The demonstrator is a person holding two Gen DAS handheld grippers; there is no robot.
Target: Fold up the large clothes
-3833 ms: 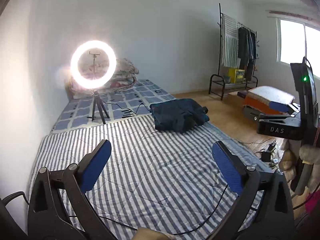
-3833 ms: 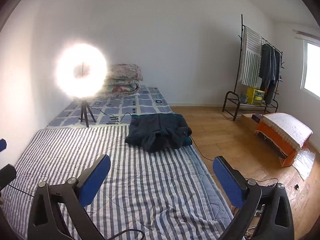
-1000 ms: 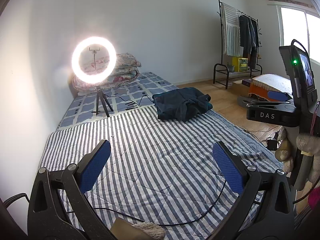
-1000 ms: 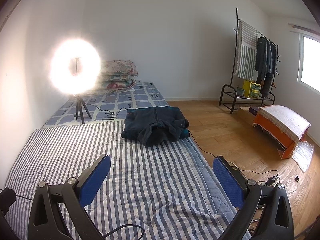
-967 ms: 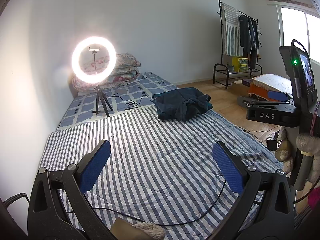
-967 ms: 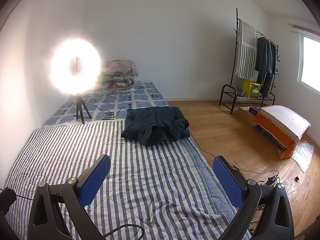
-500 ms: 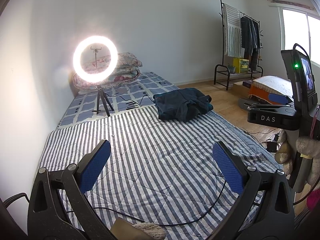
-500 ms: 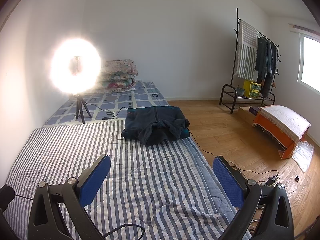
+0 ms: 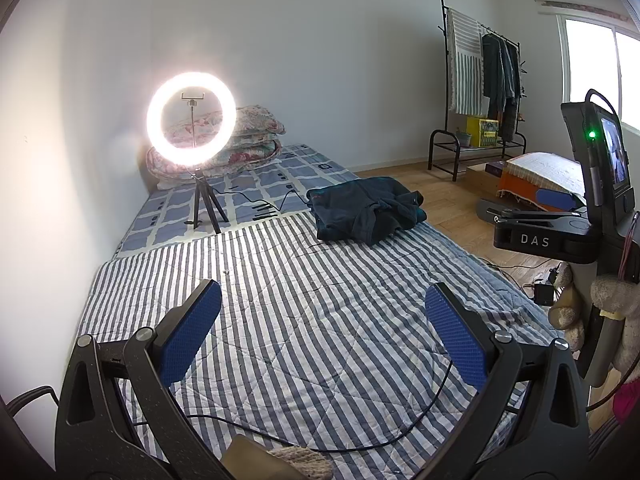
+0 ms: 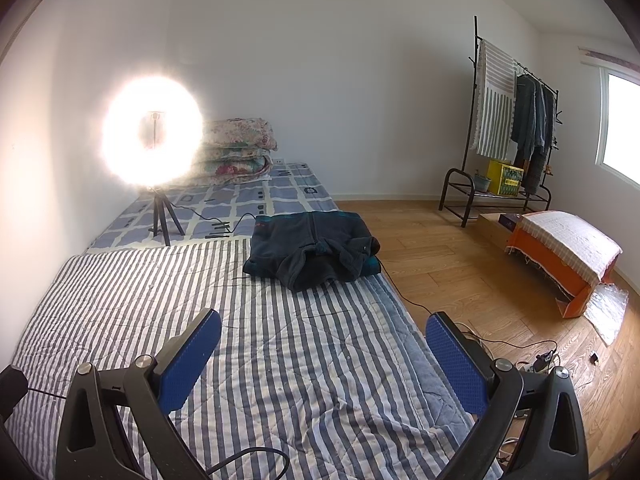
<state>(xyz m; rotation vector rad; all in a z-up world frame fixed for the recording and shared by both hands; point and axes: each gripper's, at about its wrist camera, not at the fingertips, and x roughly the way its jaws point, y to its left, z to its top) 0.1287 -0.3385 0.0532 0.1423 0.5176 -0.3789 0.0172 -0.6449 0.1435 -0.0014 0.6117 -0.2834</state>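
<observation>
A dark navy jacket [image 9: 366, 210] [image 10: 314, 248] lies crumpled at the far right of the striped quilt [image 9: 304, 312] [image 10: 264, 344], near where it meets a checked blue sheet. My left gripper [image 9: 322, 334] hangs open well short of the jacket, its blue pads empty. My right gripper [image 10: 322, 358] is open too, over the near right part of the quilt, with nothing between its fingers. In the left wrist view the right gripper's body [image 9: 544, 232] shows at the right edge.
A lit ring light on a tripod [image 9: 191, 120] [image 10: 154, 132] stands on the checked sheet at the back left, with folded floral bedding [image 10: 236, 152] behind. Black cables [image 9: 400, 436] cross the quilt. A clothes rack [image 10: 508, 120] and an orange box [image 10: 564, 256] stand on the wooden floor, right.
Both views have shifted only slightly; the jacket and ring light sit almost where they were. Both grippers stay open and empty.
</observation>
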